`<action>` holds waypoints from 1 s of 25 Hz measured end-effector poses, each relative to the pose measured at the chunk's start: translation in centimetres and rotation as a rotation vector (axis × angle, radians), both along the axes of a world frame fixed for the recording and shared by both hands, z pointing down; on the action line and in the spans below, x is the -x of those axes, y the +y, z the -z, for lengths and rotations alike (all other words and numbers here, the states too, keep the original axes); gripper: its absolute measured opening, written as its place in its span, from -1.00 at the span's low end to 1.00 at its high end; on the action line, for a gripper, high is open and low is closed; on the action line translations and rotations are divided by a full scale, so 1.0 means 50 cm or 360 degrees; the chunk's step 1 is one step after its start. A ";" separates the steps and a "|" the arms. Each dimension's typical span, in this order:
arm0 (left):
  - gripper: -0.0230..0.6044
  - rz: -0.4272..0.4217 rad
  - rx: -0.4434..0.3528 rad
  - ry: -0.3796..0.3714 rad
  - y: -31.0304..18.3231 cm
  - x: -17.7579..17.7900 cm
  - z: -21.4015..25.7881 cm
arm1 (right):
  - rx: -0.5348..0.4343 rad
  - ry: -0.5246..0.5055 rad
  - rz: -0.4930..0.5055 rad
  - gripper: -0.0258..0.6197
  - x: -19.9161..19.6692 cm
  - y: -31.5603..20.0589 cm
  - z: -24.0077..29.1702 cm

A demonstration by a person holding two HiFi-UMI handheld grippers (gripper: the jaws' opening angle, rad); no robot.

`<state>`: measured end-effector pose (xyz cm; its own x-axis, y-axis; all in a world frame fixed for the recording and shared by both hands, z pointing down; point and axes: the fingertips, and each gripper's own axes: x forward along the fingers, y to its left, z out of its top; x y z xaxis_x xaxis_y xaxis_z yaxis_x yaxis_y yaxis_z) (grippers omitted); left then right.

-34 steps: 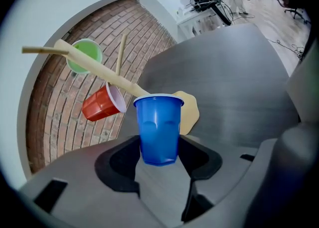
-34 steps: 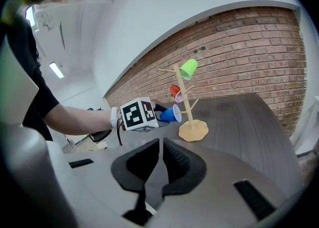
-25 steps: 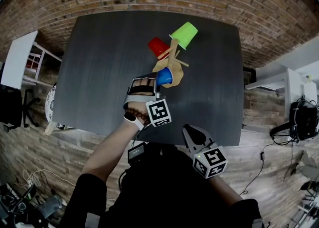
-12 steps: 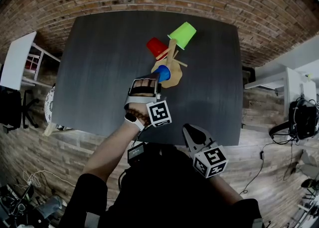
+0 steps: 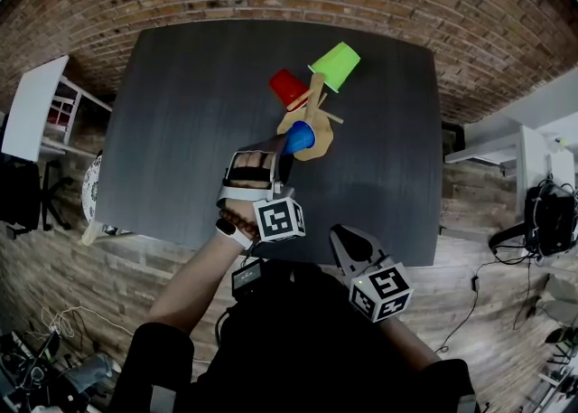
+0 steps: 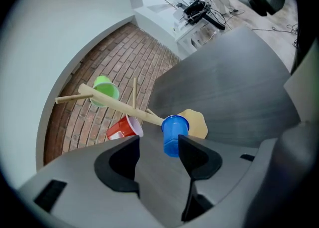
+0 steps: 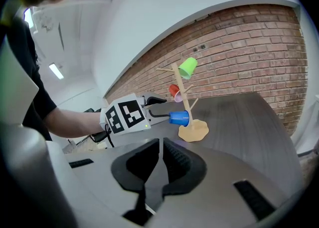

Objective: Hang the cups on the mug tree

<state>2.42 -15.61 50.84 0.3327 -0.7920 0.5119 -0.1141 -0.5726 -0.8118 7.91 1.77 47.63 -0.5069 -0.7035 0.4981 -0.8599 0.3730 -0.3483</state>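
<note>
Blue cup (image 6: 173, 133) seemingly hung at the mug tree's (image 6: 119, 104) seven o'clock, the wide-jawed, empty left gripper (image 6: 158, 141) need only back away cleanly.

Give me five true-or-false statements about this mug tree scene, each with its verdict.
1. A green plastic cup, a red plastic cup and a blue plastic cup all sit on pegs of the wooden mug tree. True.
2. The right gripper grips the red plastic cup. False: its jaws are shut on nothing, away from the tree.
3. The left gripper has its jaws apart. True.
4. The green plastic cup hangs lowest. False: it is highest; the blue plastic cup is lowest.
5. The tree stands on a white table. False: it stands on a dark grey table.
</note>
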 end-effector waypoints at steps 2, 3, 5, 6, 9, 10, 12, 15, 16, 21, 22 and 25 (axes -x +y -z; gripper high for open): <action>-0.13 -0.0006 0.0001 0.0083 0.012 0.000 0.013 | -0.0001 -0.0002 0.0005 -0.77 0.003 0.000 0.000; -0.13 -0.0004 0.0007 0.0145 0.018 0.001 0.020 | -0.0001 -0.0004 0.0004 -0.77 0.004 -0.001 0.000; -0.13 0.0014 0.0054 0.0308 0.031 0.004 0.036 | -0.0001 -0.0007 0.0002 -0.77 0.003 -0.002 -0.001; -0.13 0.0030 0.0100 0.0406 0.040 0.007 0.045 | -0.0002 -0.0007 0.0001 -0.77 0.003 -0.002 -0.001; -0.14 0.0051 0.0300 0.0650 0.076 0.022 0.068 | -0.0005 -0.0011 -0.0011 -0.77 -0.001 -0.005 -0.001; -0.14 0.0042 0.0367 0.0698 0.091 0.027 0.072 | -0.0005 -0.0013 -0.0017 -0.77 -0.002 -0.005 -0.001; -0.14 0.0023 0.0471 0.0754 0.122 0.038 0.076 | -0.0003 -0.0018 -0.0022 -0.77 -0.004 -0.005 -0.001; -0.15 0.0073 0.0598 0.0889 0.163 0.062 0.087 | -0.0005 -0.0024 -0.0023 -0.77 -0.002 -0.005 -0.001; -0.17 0.0126 0.0655 0.0977 0.175 0.069 0.091 | -0.0008 -0.0025 -0.0025 -0.77 -0.002 -0.005 0.000; -0.36 0.0411 0.0937 0.1474 0.224 0.082 0.128 | -0.0069 -0.0019 -0.0078 -0.77 -0.013 -0.013 0.018; -0.43 0.0425 0.0962 0.1519 0.235 0.081 0.138 | -0.0080 -0.0019 -0.0089 -0.77 -0.015 -0.015 0.022; -0.62 0.0372 0.0988 0.1555 0.270 0.080 0.168 | -0.0102 -0.0025 -0.0110 -0.77 -0.021 -0.018 0.032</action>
<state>-1.57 -2.13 42.42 0.6767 -0.5908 0.4393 -0.6871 -0.7212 0.0885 8.97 0.85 46.05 -0.4634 -0.7673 0.4433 -0.8790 0.3348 -0.3395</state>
